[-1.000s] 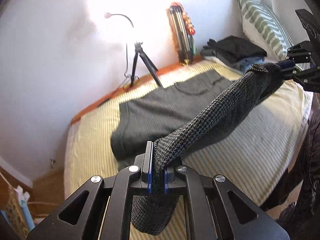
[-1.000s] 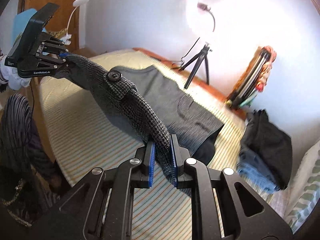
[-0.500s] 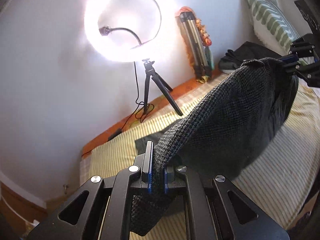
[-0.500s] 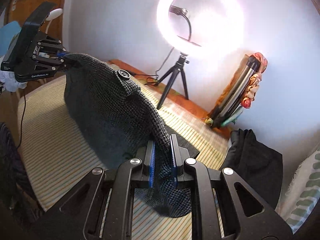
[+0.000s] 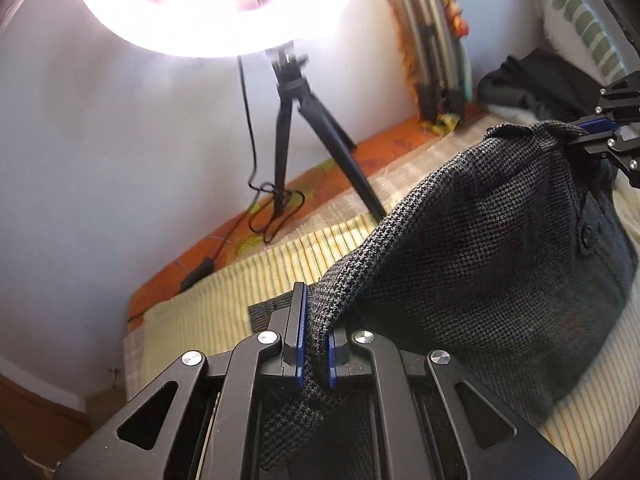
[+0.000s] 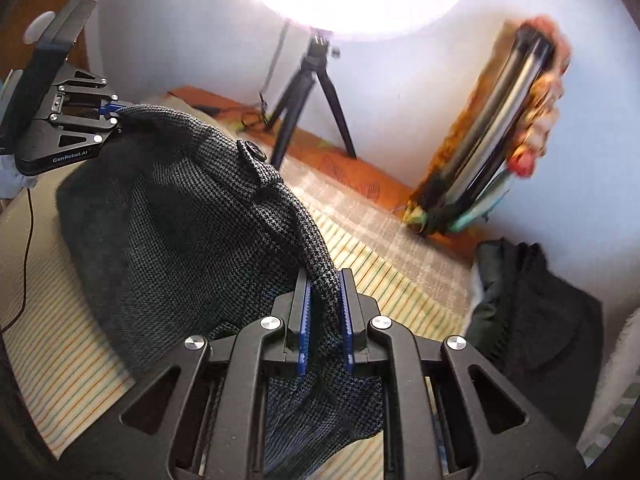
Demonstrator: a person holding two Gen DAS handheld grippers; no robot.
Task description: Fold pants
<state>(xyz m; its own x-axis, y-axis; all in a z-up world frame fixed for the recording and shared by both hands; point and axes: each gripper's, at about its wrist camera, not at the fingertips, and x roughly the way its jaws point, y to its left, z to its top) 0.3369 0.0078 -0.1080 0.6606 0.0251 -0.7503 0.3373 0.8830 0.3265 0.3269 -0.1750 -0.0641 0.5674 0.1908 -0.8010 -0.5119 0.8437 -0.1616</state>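
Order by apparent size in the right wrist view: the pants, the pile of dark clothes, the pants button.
1. pants
2. pile of dark clothes, farther away, so true size unsure
3. pants button

A bed in a pale striped cover [image 5: 280, 264] carries the dark checked pants [image 5: 500, 264], a tripod-mounted ring light [image 6: 316, 92] near the wall — and a heap of dark clothes [image 6: 532, 308].

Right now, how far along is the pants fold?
Mid-fold. Done: both ends of the waistband are pinched. In hand: the left hand-held gripper and right hand-held gripper hold the pants above the bed, draped between them. Left: lay them down, release, smooth flat.
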